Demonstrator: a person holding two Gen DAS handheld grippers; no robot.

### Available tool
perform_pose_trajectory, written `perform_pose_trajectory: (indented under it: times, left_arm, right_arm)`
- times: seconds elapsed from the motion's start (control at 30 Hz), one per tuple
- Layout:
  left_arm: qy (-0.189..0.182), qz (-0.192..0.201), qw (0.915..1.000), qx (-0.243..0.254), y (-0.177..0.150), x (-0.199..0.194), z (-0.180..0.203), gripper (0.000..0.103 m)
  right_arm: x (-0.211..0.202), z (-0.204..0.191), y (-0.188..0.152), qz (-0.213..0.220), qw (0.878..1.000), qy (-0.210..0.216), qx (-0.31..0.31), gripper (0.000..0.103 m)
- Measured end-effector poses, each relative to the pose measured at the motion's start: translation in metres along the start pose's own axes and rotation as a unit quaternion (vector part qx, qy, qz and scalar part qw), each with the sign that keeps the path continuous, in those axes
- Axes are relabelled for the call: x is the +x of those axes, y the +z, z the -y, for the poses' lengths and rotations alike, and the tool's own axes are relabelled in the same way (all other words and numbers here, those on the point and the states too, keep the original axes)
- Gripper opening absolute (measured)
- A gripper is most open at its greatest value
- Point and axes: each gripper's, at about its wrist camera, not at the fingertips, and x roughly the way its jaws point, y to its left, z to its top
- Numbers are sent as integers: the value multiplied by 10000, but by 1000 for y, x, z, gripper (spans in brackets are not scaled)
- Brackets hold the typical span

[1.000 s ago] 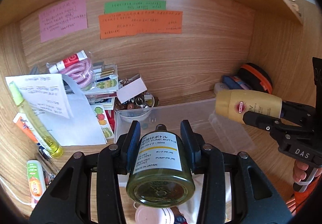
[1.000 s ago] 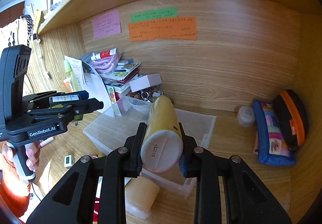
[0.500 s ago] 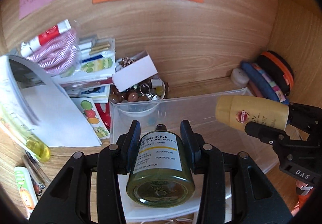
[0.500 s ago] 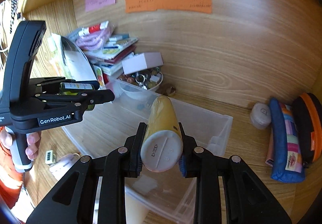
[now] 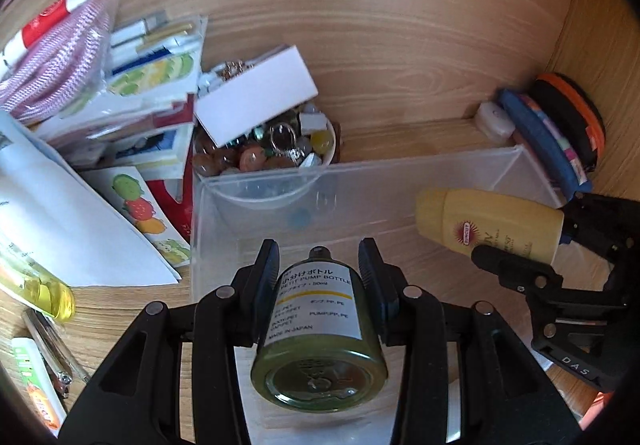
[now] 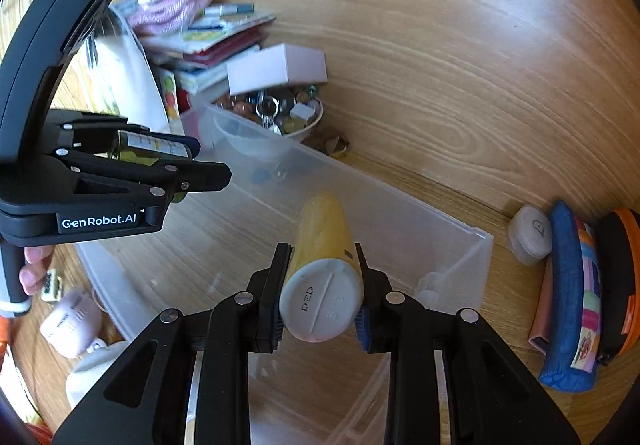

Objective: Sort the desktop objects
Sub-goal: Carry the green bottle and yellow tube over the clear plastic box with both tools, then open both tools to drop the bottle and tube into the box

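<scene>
My left gripper [image 5: 318, 261] is shut on a green pump bottle [image 5: 318, 329] with a white label, held over the clear plastic bin [image 5: 360, 177]. My right gripper [image 6: 322, 257] is shut on a yellow sunscreen bottle [image 6: 324, 245], also held over the bin [image 6: 476, 245]. In the left wrist view the sunscreen bottle [image 5: 488, 221] hangs at the right above the bin. In the right wrist view the left gripper [image 6: 204, 169] with the green bottle [image 6: 148, 149] is at the left above the bin.
A bowl of beads and keyrings [image 5: 264, 153] under a white box [image 5: 256, 97] stands behind the bin. Papers and packets [image 5: 132, 93] pile at the left. Pouches [image 6: 580, 293] and a small white case [image 6: 530, 233] lie at the right. The wooden back wall is close.
Both grippers have moved forward and tilted down over the bin, each still holding its bottle. The bin now fills more of both views.
</scene>
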Motion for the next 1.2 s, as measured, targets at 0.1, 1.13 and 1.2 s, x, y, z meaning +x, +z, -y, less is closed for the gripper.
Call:
perform_pose_trajectory:
  times: [0.1,1.13,1.2]
  left_arm:
    - [21,-84,9999,83,-1,4,3,41]
    - [246,-225,9989,316,-1,8,18,64]
    - [201,-195,9992,298,-1,3,18,66]
  right_arm:
    - [8,0,0,-151,9998,-83,-69,25]
    - [13,-13,6,-349,9950,-685,-633,56]
    - [5,-13,6,-188,9948,-782,-623,65]
